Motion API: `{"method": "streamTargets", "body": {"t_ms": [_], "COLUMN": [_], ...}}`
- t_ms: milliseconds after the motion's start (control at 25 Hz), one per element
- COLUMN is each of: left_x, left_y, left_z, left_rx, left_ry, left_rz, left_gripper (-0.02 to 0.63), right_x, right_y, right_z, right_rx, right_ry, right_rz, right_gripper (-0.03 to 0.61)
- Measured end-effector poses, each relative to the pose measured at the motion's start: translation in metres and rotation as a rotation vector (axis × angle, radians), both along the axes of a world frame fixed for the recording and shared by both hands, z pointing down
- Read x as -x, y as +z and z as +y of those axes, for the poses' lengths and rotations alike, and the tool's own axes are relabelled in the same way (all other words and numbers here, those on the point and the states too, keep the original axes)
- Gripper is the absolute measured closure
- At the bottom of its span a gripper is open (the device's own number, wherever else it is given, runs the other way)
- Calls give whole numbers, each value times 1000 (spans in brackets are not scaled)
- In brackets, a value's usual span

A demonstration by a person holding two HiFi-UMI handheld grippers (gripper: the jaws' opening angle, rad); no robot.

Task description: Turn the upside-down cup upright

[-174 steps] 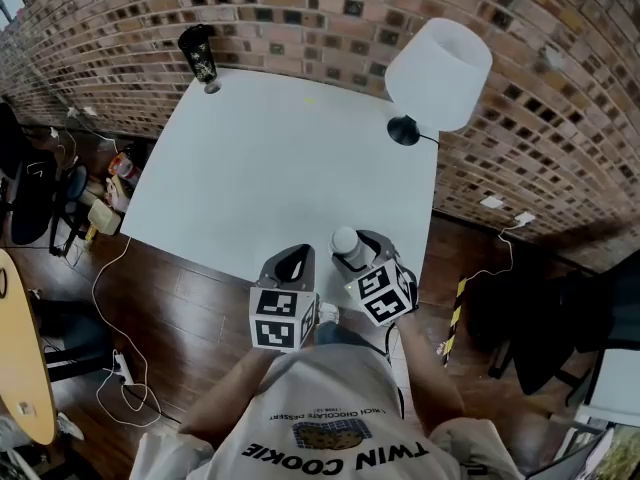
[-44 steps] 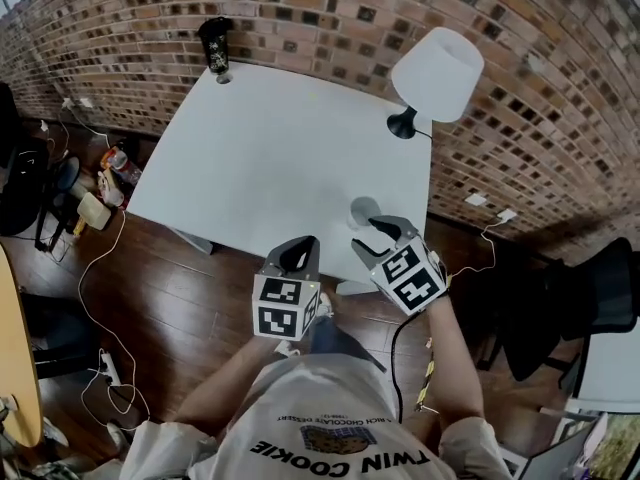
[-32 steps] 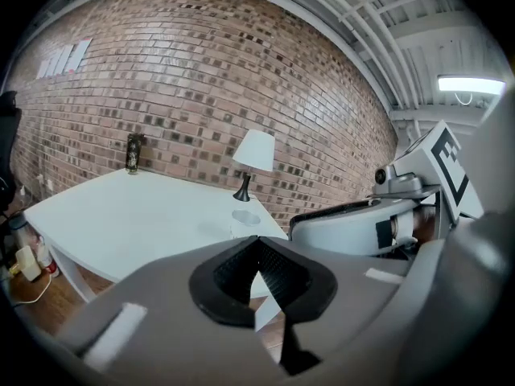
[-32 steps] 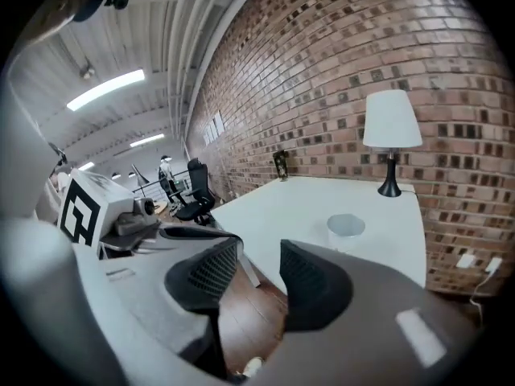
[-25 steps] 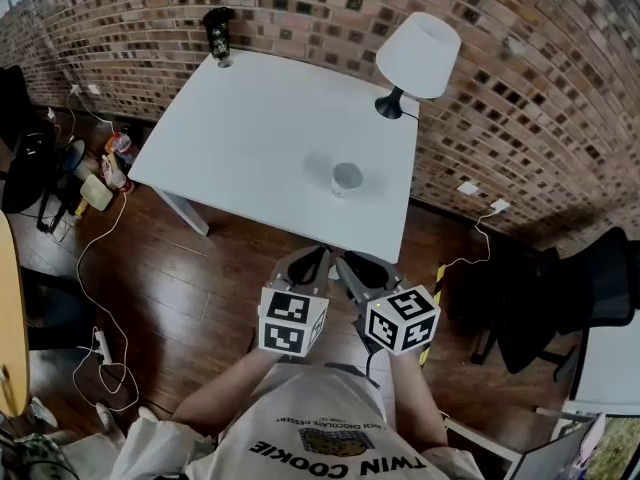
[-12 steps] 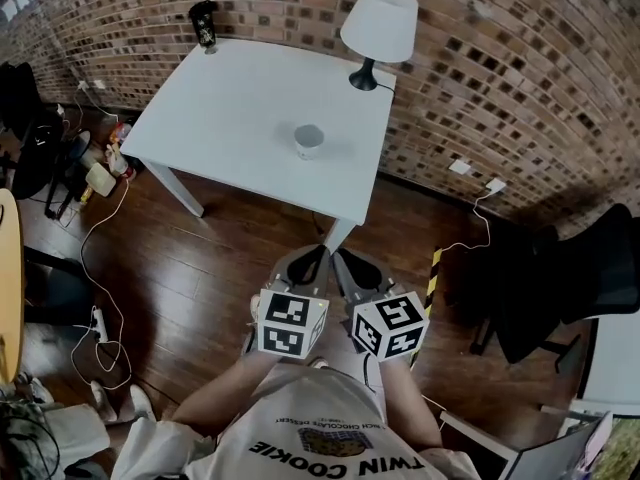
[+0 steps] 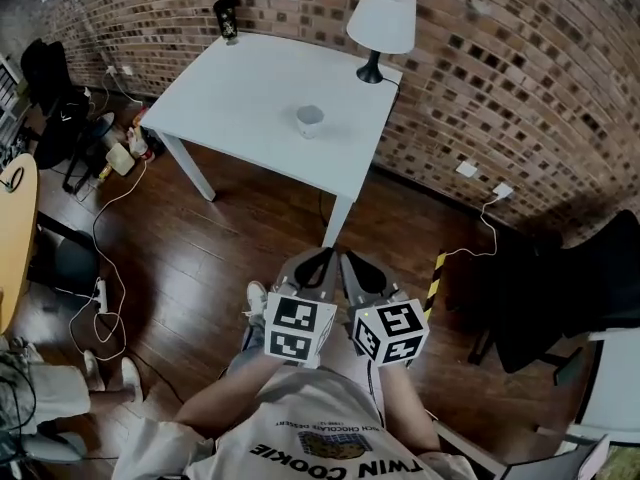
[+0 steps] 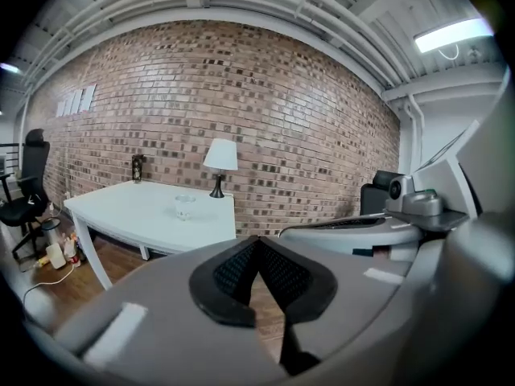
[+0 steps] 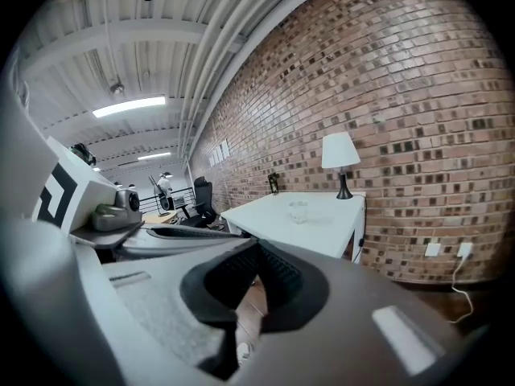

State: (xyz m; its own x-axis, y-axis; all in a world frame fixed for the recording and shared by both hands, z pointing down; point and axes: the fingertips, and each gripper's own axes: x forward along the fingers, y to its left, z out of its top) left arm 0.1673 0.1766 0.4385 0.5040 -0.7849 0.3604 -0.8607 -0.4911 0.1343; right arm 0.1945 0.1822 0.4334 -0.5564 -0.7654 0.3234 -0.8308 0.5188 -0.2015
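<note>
- The left claw [image 7: 320,258] is clenched: in the left gripper view its black pads [image 8: 241,268] meet at the tip, with nothing between them.
- The right claw [image 7: 352,261] is clenched too, its pads [image 9: 273,276] pressed together and empty.
- Both claws hang side by side over the wooden floor [image 7: 230,238], well apart from the white surface [image 7: 250,98], touching nothing on it.
- The cup [image 7: 309,120] stands mouth up on the surface, nearer its right edge than its left.
- A lamp [image 7: 381,18] stands at the far right corner and a dark tumbler [image 7: 227,17] at the far left corner.
</note>
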Motion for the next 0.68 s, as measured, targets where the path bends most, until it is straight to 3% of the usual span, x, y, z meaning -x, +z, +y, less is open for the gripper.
{"method": "streamTargets", "body": {"t_ms": [680], "left_x": [-5], "left_y": [-9], "left_z": [80], "left_rx": [-31], "left_ry": [-26], "left_rz": [-43], "left_gripper": [609], "right_x": [-8], "right_y": [-4], "right_z": [74], "right_rx": [-36], "right_ry": [-8], "right_rz": [13], "right_gripper": [575]}}
